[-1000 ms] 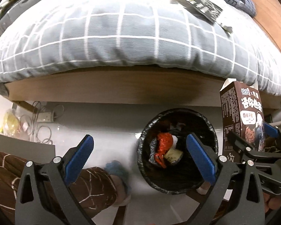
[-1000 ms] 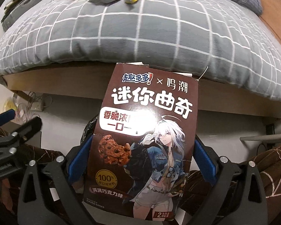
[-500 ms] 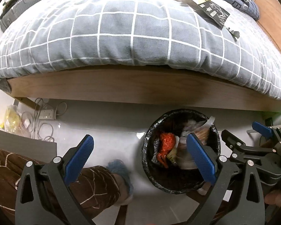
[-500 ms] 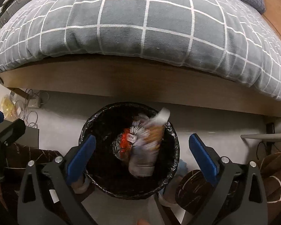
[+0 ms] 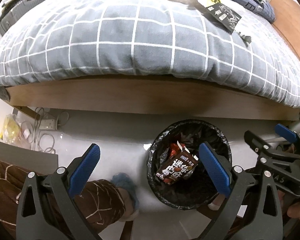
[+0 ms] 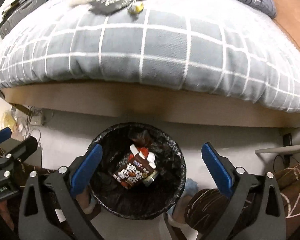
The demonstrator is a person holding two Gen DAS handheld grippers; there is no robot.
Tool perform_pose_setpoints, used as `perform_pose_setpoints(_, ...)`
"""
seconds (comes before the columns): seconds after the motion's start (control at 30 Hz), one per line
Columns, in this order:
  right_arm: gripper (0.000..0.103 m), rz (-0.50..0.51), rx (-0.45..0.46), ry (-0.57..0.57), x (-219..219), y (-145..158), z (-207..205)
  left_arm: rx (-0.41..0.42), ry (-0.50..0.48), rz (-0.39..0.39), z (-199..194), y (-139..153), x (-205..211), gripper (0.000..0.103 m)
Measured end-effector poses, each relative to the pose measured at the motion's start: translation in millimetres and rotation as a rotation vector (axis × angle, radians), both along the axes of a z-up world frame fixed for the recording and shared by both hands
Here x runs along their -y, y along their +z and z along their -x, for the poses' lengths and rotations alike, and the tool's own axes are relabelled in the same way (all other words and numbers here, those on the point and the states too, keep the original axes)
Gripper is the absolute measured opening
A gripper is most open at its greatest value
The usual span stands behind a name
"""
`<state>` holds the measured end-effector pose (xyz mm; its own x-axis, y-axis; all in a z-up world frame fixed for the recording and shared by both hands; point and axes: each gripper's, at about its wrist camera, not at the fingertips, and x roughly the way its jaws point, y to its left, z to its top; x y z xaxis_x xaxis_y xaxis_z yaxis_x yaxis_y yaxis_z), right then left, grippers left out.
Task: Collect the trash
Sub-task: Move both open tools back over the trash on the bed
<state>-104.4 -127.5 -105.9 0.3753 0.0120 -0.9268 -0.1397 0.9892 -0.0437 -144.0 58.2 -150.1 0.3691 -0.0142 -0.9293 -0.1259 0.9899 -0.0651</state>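
While the right gripper (image 6: pixel 150 164) hangs over the bin (image 6: pixel 178 180), its jaws stand wide apart with nothing between them; the brown box (image 6: pixel 133 175) lies tilted inside the black liner, on top of other rubbish — a red wrapper (image 5: pixel 173 149), as far as the blur allows; the left gripper (image 5: pixel 150 168) is also spread wide and empty, just left of the bin; black packets (image 5: pixel 223 17) lie on the checked duvet (image 5: pixel 130 40) — well apart from the bin.
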Motion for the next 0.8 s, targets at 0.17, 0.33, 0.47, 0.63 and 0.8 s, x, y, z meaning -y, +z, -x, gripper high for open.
perform_pose_setpoints(0.17, 0.096, -0.003, 0.073, -0.019, 10.9, 19.1, 0.0, 0.034, 0.000, 0.010, 0.2, 11.8, 2.4, 0.097)
perform_pose_setpoints(0.33, 0.096, 0.002, 0.149, -0.020, 15.1, 41.5, 1.1, 0.083, 0.009, 0.022, -1.5, 27.1, 1.7, 0.097)
perform_pose_setpoints(0.47, 0.096, -0.005, 0.187, -0.014, 17.7, 56.8, 0.2, 0.122, 0.011, 0.016, -5.0, 42.8, 1.9, 0.097)
perform_pose_setpoints(0.63, 0.096, 0.001, 0.243, 0.008, 19.4, 82.4, -6.6, 0.169, 0.021, 0.015, -15.4, 66.4, -2.9, 0.097)
perform_pose_setpoints(0.8, 0.096, -0.002, 0.300, 0.002, 27.7, 110.1, -27.4, 0.217, 0.038, 0.018, -36.3, 93.0, -13.4, 0.097)
